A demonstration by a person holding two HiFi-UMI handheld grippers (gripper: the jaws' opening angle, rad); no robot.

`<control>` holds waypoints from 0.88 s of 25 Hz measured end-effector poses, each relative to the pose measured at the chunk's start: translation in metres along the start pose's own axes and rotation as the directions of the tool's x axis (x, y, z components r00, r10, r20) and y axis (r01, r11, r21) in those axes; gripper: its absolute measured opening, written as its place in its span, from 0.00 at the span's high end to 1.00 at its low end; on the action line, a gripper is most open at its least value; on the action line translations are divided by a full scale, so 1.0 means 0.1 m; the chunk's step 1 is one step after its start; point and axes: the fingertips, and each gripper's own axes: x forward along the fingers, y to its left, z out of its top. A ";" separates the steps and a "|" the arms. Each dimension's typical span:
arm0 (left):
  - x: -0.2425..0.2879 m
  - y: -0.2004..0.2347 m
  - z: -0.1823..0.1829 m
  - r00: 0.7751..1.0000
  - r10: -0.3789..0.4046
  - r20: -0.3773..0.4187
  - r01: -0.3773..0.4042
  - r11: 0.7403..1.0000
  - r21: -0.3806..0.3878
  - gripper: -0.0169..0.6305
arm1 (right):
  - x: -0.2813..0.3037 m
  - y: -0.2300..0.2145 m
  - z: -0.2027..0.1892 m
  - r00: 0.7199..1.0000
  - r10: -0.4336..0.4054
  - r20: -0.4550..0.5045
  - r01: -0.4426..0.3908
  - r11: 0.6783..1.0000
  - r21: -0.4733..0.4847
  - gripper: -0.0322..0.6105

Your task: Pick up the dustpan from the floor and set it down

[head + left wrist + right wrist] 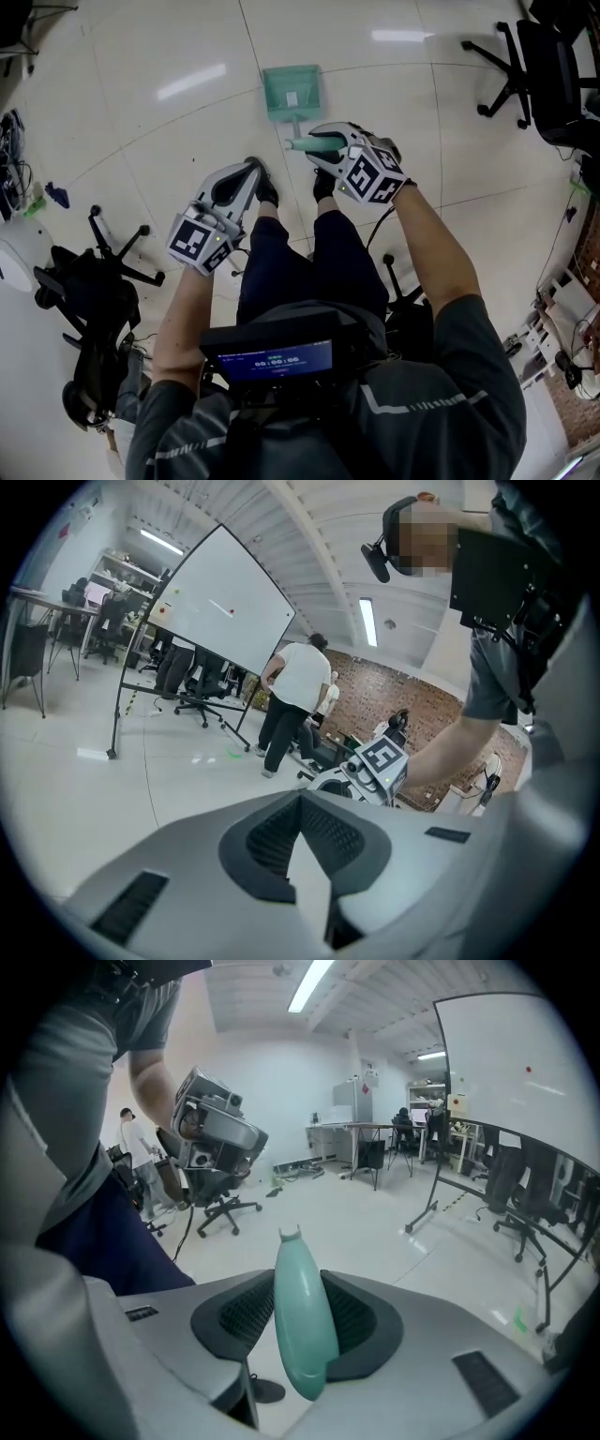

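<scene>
A teal dustpan (292, 92) lies flat on the pale tiled floor, its handle (298, 142) pointing back toward the person's feet. My right gripper (317, 143) reaches down to that handle. In the right gripper view the teal handle (302, 1326) stands between the two dark pads, touching both, so the right gripper (300, 1288) is shut on it. My left gripper (251, 171) hangs to the left over the person's left shoe, away from the dustpan. In the left gripper view its tips meet with nothing between them (302, 803).
A black office chair (94, 281) stands at the left and another (539, 66) at the top right. The person's shoes (323, 183) are just behind the handle. A wheeled whiteboard (220, 602) and a standing person (291, 700) are farther off.
</scene>
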 end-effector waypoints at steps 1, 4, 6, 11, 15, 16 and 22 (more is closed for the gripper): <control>-0.01 0.00 0.03 1.000 0.000 0.003 0.000 1.000 0.002 0.94 | 0.00 0.00 0.01 1.000 0.003 -0.003 -0.004 1.000 -0.006 0.69; -0.04 -0.03 0.16 1.000 -0.009 0.018 0.009 1.000 0.011 0.94 | -0.01 -0.04 0.09 1.000 0.002 -0.002 -0.002 1.000 -0.011 0.70; -0.08 -0.07 0.29 0.999 -0.022 0.029 0.021 1.000 0.019 0.94 | -0.06 -0.07 0.21 1.000 -0.008 0.021 0.008 1.000 0.001 0.70; -0.31 -0.21 0.83 0.997 -0.028 0.070 0.024 0.998 0.053 0.94 | -0.46 -0.14 0.88 0.995 -0.016 0.099 0.014 1.000 0.017 0.70; -0.73 -0.64 1.64 0.987 -0.053 0.150 0.040 0.996 0.084 0.94 | -1.19 -0.03 1.68 0.982 -0.022 0.186 0.016 0.999 0.034 0.70; -0.85 -0.77 1.83 0.985 -0.056 0.164 0.041 0.994 0.098 0.94 | -1.41 0.04 1.89 0.978 -0.021 0.209 0.014 0.999 0.037 0.70; -1.53 -1.53 2.88 0.951 -0.152 0.268 0.106 0.978 0.180 0.94 | -2.60 0.52 3.10 0.949 -0.021 0.313 0.025 1.000 -0.007 0.70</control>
